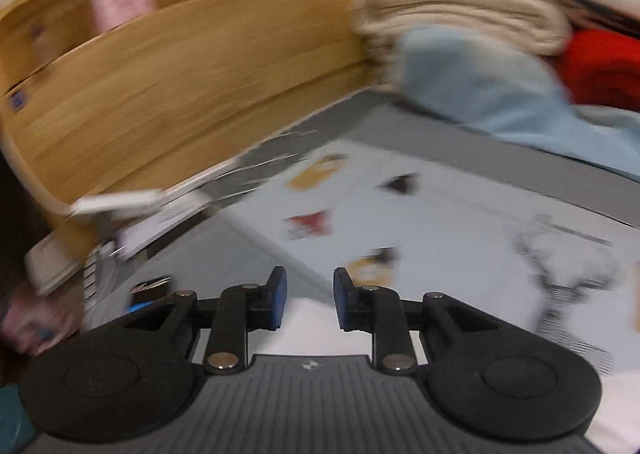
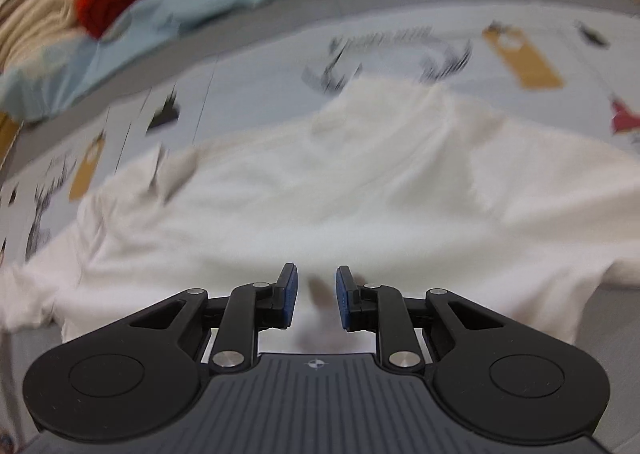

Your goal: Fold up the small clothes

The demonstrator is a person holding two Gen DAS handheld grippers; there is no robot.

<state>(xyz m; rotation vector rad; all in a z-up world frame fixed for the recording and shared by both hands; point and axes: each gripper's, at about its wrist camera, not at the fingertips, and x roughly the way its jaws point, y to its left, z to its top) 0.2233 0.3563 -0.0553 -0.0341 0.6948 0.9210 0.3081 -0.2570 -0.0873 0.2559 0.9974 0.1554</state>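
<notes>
A white garment (image 2: 360,173) lies spread and rumpled on a pale printed sheet (image 2: 260,85). My right gripper (image 2: 317,296) points down at the garment's near edge. A bunched fold of the white cloth fills the narrow gap between its blue pads, so it looks shut on that fold. In the left wrist view, my left gripper (image 1: 310,300) hangs over the printed sheet (image 1: 440,213) with its pads apart and nothing between them. A patch of the white garment (image 1: 312,334) shows just below its fingers. Both views are blurred.
A pile of clothes sits along the far edge of the sheet: beige folded pieces (image 1: 460,5), a light blue cloth (image 1: 480,93) and a red one (image 1: 600,65). Wooden panelling (image 1: 160,73) rises at the left. A person's hand (image 1: 36,322) shows at the lower left.
</notes>
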